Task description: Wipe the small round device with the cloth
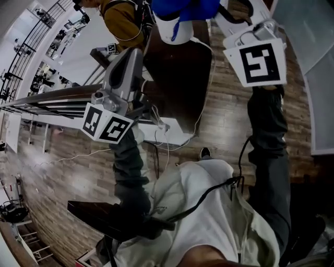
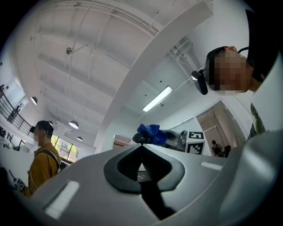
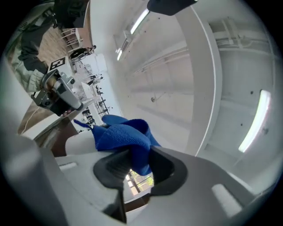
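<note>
My right gripper (image 3: 132, 165) points up towards the ceiling and is shut on a bunched blue cloth (image 3: 121, 134). In the head view the cloth (image 1: 182, 8) sits at the top edge, over a small white round object (image 1: 175, 28) that looks like the device; the same white curve (image 3: 82, 143) shows beside the cloth. The right gripper (image 1: 222, 13) reaches the cloth from the right. My left gripper (image 1: 134, 55) is lower left of it, tilted upward. Its jaws (image 2: 142, 146) meet with nothing between them. From there the cloth (image 2: 151, 133) appears just beyond the tips.
A dark brown table (image 1: 177, 78) with white cables stands below the grippers on a wood floor. A person in a mustard jacket (image 1: 122, 21) stands beyond it. A railing (image 1: 47, 101) runs at the left, and a black stand (image 1: 104, 219) is near my legs.
</note>
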The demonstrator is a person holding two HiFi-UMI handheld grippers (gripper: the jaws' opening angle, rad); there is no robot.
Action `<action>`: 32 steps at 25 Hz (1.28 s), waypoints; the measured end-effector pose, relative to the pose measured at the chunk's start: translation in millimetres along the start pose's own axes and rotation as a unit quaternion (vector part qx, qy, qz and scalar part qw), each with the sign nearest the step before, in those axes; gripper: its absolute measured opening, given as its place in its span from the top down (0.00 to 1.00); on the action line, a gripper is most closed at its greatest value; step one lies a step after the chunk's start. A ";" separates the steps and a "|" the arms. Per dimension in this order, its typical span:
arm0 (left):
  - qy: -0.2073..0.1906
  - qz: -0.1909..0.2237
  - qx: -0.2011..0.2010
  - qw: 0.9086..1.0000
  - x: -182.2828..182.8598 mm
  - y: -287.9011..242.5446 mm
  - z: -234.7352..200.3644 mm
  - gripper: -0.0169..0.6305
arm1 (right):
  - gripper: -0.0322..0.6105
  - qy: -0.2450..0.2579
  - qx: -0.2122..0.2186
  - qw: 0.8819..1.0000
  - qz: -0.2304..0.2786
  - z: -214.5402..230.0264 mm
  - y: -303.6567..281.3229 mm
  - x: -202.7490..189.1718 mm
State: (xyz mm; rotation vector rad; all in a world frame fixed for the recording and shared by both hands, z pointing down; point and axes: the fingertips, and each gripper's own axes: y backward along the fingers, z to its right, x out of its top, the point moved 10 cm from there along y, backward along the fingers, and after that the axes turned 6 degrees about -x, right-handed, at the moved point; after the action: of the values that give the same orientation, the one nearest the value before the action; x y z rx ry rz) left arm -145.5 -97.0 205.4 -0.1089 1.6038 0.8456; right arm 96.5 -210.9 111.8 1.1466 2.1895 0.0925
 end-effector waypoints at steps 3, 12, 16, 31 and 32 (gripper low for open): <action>0.002 0.002 0.002 1.000 1.5 -1.1 -0.4 0.97 | 0.79 0.079 0.009 0.997 0.014 -1.9 -14.5 33.9; 0.005 -0.001 0.009 1.000 2.3 7.0 -4.5 0.97 | 0.79 0.147 0.018 0.988 0.036 -47.8 32.2 43.5; 0.012 -0.003 0.006 1.000 -5.4 5.0 -1.3 0.97 | 0.79 0.145 0.080 0.986 0.024 -69.4 54.1 33.4; 0.015 0.003 0.011 1.000 -5.3 16.9 -0.5 0.97 | 0.79 -0.003 0.070 0.997 -0.043 -52.3 41.5 -8.9; 0.015 0.003 0.011 1.000 -6.5 16.9 -1.0 0.97 | 0.79 -0.014 0.079 0.996 -0.046 -54.9 45.0 -13.2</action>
State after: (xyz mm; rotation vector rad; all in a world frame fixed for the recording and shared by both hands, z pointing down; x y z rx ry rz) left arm -153.5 -87.8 218.9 -0.1015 1.6412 0.8330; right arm 101.9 -180.7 177.1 1.1233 2.2530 -0.1367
